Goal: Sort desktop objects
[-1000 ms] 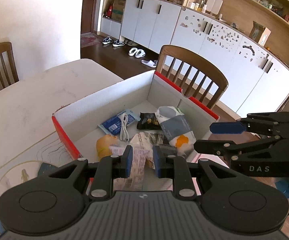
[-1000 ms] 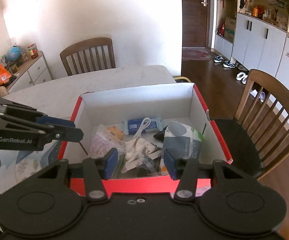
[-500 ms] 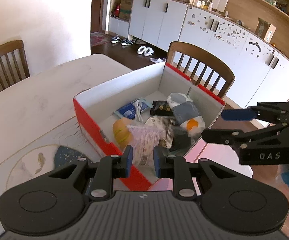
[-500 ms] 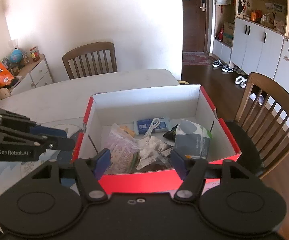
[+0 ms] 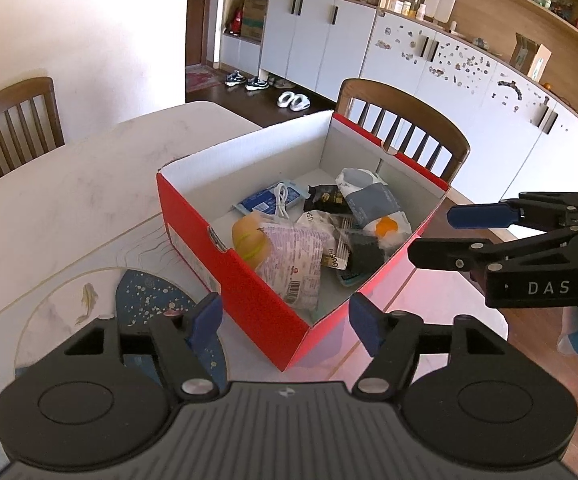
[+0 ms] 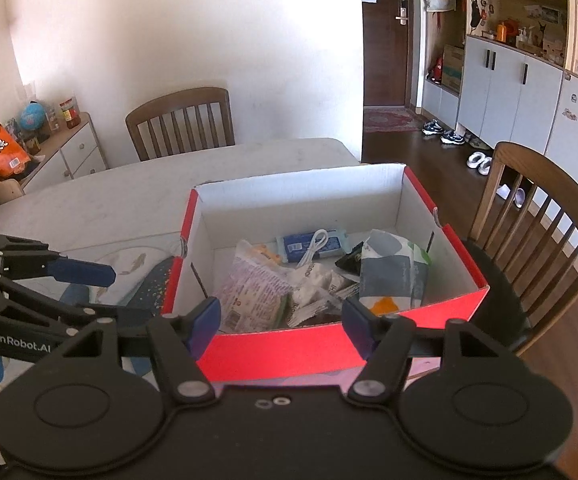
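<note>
A red box with white inner walls [image 5: 193, 232] stands on the pale marble table [image 5: 69, 184]. Inside lie a pink-and-white snack packet [image 5: 293, 264], a yellow bun [image 5: 249, 238], a blue wipes pack with a white cable [image 5: 265, 200], a small black packet [image 5: 325, 196] and a grey-white bag [image 5: 373, 204]. My left gripper [image 5: 285, 318] hovers just off the box's near corner, its jaws opening, nothing between them. My right gripper [image 6: 281, 320] hangs open before the box's red front wall [image 6: 289, 352], holding nothing. Each gripper shows in the other's view: right gripper [image 5: 449, 236], left gripper [image 6: 109, 292].
A placemat with a dark blue speckled patch [image 5: 145, 292] lies left of the box. Wooden chairs stand at the table's far side [image 6: 181, 120] and right side [image 6: 541, 232]. White cabinets [image 5: 449, 72] line the wall, and a low drawer unit [image 6: 77, 152] carries snacks.
Both grippers have drawn back from over the box to outside its near walls. The left jaws went from nearly shut to wide apart, and the right jaws widened.
</note>
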Action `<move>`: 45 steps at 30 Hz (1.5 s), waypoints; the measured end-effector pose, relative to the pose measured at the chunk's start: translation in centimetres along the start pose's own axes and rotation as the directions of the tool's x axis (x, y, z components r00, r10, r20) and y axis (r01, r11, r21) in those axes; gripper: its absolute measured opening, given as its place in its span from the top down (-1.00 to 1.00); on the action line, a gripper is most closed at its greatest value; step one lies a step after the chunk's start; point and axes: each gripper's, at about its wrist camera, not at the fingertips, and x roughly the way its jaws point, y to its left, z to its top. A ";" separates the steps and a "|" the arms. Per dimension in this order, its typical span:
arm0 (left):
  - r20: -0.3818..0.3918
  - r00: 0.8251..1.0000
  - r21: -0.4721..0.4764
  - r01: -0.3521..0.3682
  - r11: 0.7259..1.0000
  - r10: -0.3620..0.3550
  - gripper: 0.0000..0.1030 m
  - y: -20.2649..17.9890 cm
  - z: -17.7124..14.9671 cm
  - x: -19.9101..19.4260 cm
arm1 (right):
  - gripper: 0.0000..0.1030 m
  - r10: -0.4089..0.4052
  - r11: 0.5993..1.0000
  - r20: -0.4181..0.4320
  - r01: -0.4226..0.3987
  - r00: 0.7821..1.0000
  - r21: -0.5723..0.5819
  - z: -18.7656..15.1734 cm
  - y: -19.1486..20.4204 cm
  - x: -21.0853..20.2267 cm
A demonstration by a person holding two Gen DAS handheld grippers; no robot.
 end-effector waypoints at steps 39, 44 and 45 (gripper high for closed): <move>0.039 0.998 -0.042 -0.043 0.998 0.045 -0.54 -0.1 -2.3 -1.4 | -0.94 0.015 1.000 0.038 -0.014 0.999 -0.012 -2.0 0.9 -1.7; 0.030 0.999 -0.050 -0.030 0.998 0.031 -0.54 -0.2 -2.4 -1.3 | -0.98 0.013 1.000 0.039 -0.013 0.999 -0.008 -2.0 1.0 -1.8; 0.029 0.999 -0.048 -0.031 0.998 0.032 -0.54 -0.2 -2.4 -1.3 | -0.98 0.013 1.000 0.038 -0.012 0.999 -0.007 -2.0 1.0 -1.8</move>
